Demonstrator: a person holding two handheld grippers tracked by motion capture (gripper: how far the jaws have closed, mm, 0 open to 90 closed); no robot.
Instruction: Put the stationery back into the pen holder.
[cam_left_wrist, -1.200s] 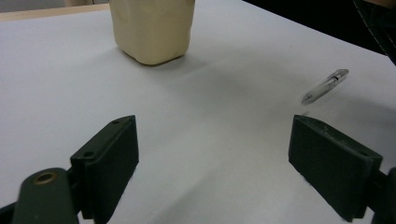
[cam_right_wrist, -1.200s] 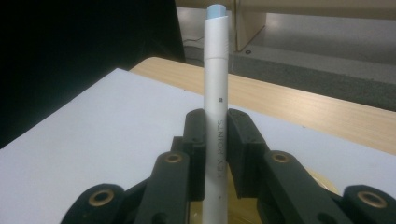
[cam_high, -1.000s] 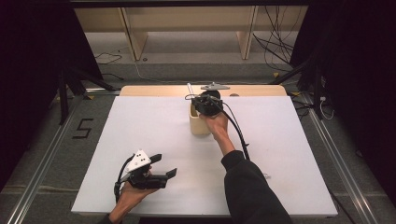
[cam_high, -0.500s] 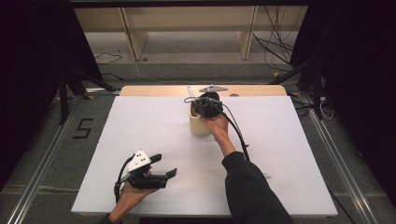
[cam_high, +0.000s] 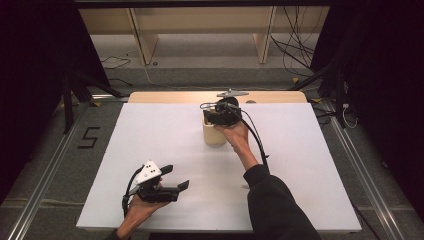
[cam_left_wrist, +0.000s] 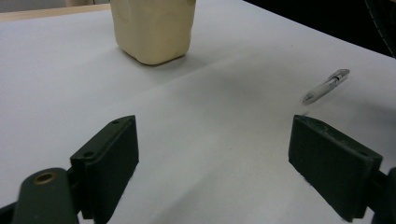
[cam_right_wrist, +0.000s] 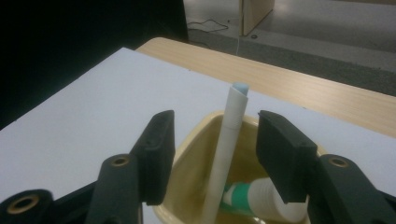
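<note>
A cream cup (cam_high: 214, 135) stands at the table's far middle. My right gripper (cam_high: 220, 116) hovers over its mouth, open. In the right gripper view a white pen (cam_right_wrist: 231, 135) stands upright in the cup (cam_right_wrist: 191, 158), between the two jaws of my right gripper (cam_right_wrist: 215, 119), with a gap on each side. A green and white marker (cam_right_wrist: 261, 198) lies in the cup's bottom. My left gripper (cam_high: 178, 176) rests near the front left, open and holding nothing. In the left gripper view, beyond my left gripper (cam_left_wrist: 212, 140), the cup (cam_left_wrist: 154, 28) stands farther off.
A clear pen (cam_left_wrist: 325, 87) lies loose on the white table top (cam_high: 150, 130), to the right in the left gripper view. A bare wooden strip (cam_high: 170, 96) runs along the far edge. Cables and dark stands (cam_high: 335, 75) sit beyond the table.
The white pen's tip stood higher beside my right gripper a second ago and now sits lower in the cup. My left gripper has not moved.
</note>
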